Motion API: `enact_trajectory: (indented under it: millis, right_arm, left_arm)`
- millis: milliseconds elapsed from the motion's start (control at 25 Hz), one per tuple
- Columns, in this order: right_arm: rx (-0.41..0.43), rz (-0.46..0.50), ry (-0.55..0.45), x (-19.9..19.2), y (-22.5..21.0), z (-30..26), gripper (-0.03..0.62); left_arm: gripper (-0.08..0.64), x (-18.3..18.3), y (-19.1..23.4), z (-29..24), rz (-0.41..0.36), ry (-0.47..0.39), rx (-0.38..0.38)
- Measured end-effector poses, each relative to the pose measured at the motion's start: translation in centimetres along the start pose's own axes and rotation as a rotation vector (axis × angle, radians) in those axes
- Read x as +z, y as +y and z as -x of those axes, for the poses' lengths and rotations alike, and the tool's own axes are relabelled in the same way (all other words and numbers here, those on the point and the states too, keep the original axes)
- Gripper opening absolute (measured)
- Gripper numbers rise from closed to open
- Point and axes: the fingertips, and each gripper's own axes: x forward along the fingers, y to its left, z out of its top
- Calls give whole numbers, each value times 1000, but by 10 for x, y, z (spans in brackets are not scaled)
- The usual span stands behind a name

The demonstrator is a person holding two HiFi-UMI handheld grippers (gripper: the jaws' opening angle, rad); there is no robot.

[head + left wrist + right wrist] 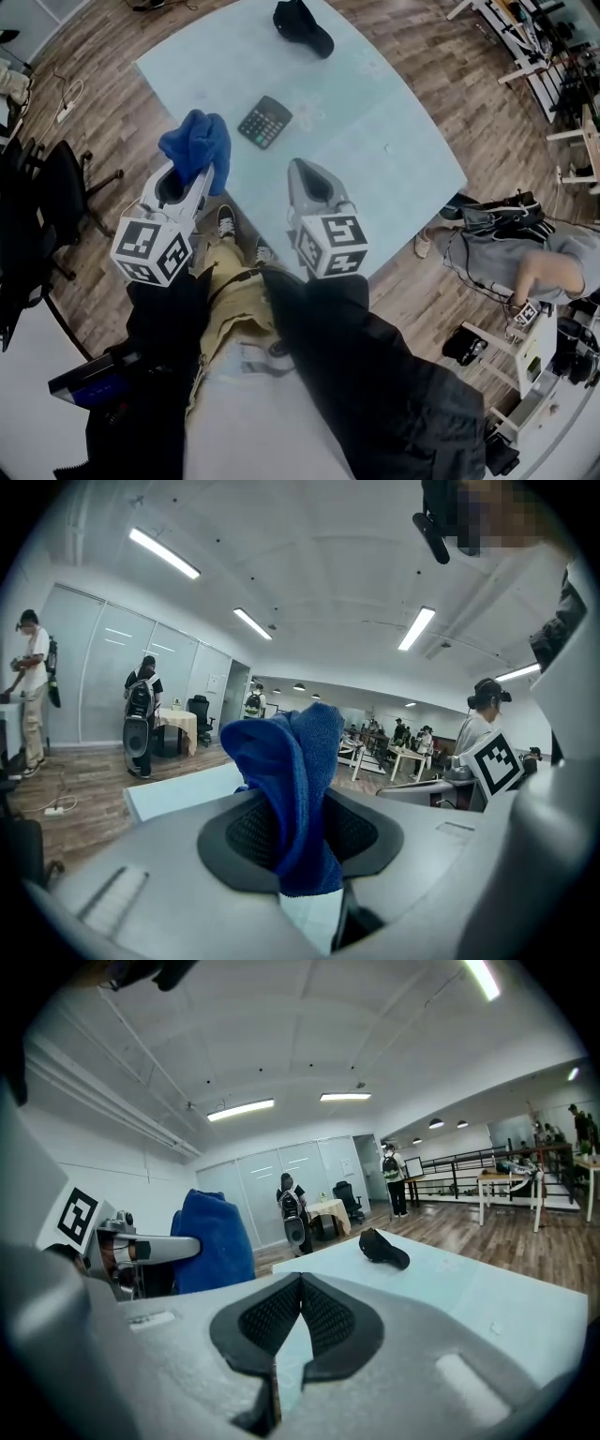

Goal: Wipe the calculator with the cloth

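A dark calculator (pixel 264 122) lies on the pale blue table (pixel 394 150), a little beyond both grippers. My left gripper (pixel 200 178) is shut on a blue cloth (pixel 197 142), which bunches up above its jaws; the same cloth (pixel 291 789) stands pinched between the black pads in the left gripper view. My right gripper (pixel 302 171) is held near the table's front edge, right of the left one, jaws closed together with nothing between them. In the right gripper view its pads (pixel 272 1321) meet, and the cloth (pixel 214 1241) shows at the left.
A black cap (pixel 303 26) lies at the table's far end, also seen as the cap (pixel 383 1249) in the right gripper view. Office chairs (pixel 56 192) stand left of the table. A person (pixel 525 253) crouches at the right among cables and white frames (pixel 539 56).
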Motion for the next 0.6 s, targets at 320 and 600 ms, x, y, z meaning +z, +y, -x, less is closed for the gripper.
enact_trajectory:
  millis: [320, 600]
  right_arm:
    - [-106, -14, 32, 6, -22, -33, -2]
    - [-161, -23, 68, 19, -25, -101, -2]
  left_arm:
    - [127, 1, 28, -55, 31, 38, -110]
    - [127, -1, 72, -99, 51, 99, -198]
